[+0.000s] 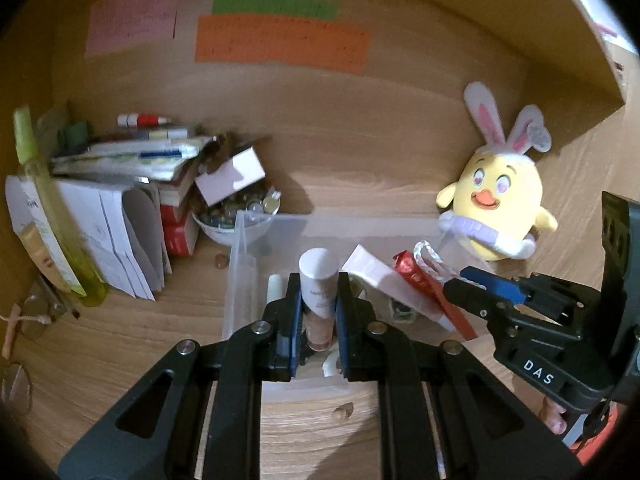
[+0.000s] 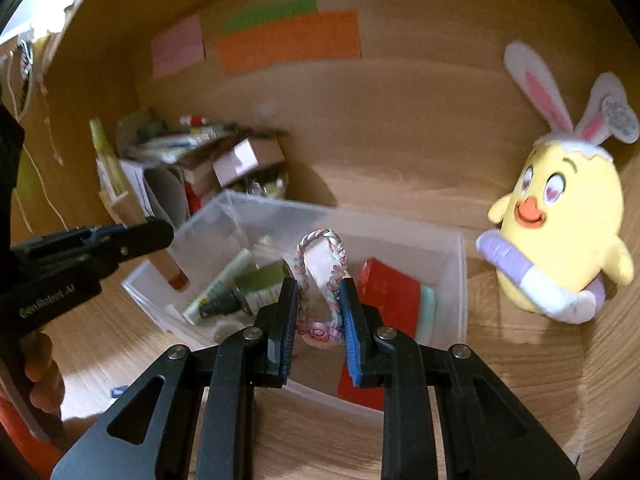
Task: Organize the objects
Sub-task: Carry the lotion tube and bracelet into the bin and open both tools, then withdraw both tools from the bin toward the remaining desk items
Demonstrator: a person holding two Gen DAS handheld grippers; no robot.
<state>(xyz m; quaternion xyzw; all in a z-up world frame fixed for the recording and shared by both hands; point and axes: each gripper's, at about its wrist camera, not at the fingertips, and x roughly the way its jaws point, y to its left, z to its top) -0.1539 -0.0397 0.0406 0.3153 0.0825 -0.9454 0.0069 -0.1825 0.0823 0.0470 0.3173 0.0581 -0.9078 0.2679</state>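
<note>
Nearest to you, your left gripper point(image 1: 319, 320) has its fingers clamped on a white-capped cosmetic tube point(image 1: 319, 280), and it hangs over the near side of the clear plastic bin point(image 1: 240, 264). Your right gripper point(image 2: 319, 320) has its fingers pressed on a braided bracelet point(image 2: 320, 276), whose loop stands up above the fingertips, also over the bin.

I judge the task as partly done: the bin already holds a white tube point(image 1: 384, 280), a red packet point(image 2: 390, 296) and a dark dropper bottle point(image 2: 244, 292), while your two items are not yet released.

For room, the bin's near wall is just below both grippers, and its free floor looks to be around the middle. At 2 o'clock, the yellow plush chick point(image 2: 560, 232) leans close to the bin's corner. At 10 o'clock, the pile of papers and boxes point(image 1: 132, 184) and a bowl of small things point(image 1: 236, 216) stand behind the bin on the worktop point(image 1: 312, 424), near the wooden back wall point(image 1: 360, 120). They seem not yet sorted.
</note>
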